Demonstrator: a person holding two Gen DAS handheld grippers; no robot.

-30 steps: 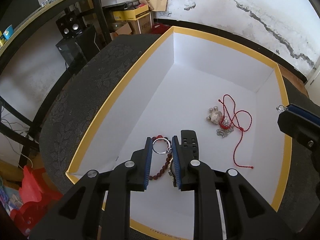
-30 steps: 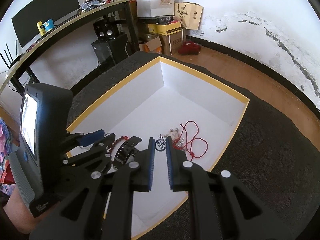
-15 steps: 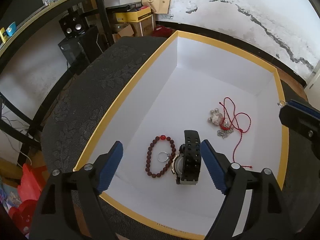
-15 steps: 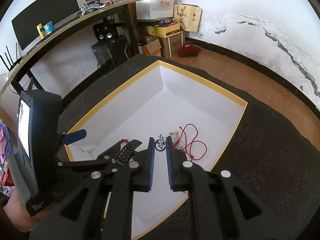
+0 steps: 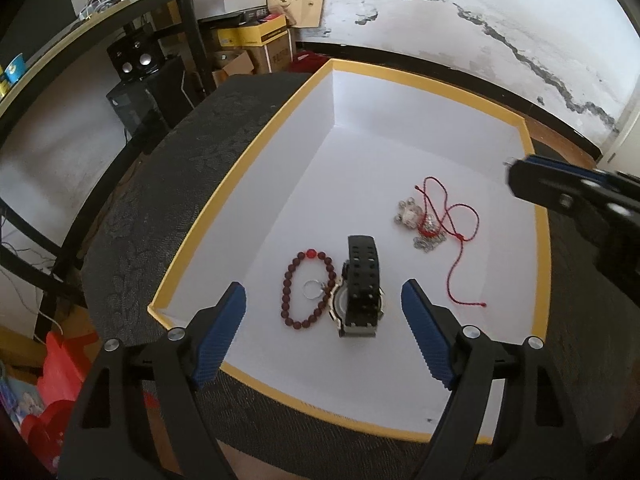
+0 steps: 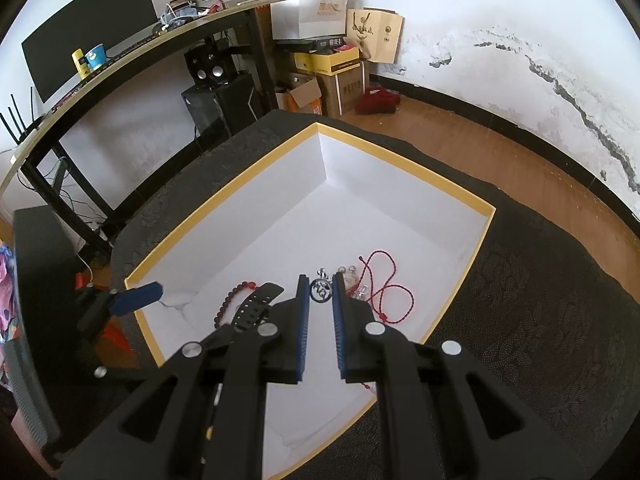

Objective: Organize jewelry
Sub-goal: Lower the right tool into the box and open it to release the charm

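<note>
Dark patterned cloth (image 5: 168, 200) covers the table, and on it stands my big white cardboard box with a yellow rim (image 5: 436, 86). Inside lie, from larger to smaller, a black plastic wristwatch (image 5: 360, 292), a red cord necklace with silver charms (image 5: 424, 220), a bracelet of dark red beads (image 5: 304, 292) and a small silver ring (image 5: 311, 289) inside the bracelet loop.

My left tongs (image 5: 324, 336) are wide open and hold nothing; they hover over the near end of the box, above the watch and bracelet. My right tongs (image 6: 320, 294) are nearly closed on a small round silver pendant (image 6: 320, 291), above the box near the necklace.

I judge the step is placing this pendant. Next I must lower it to a free place on the floor and open gently.

Writing on the boxes behind is too small for me to read.
</note>
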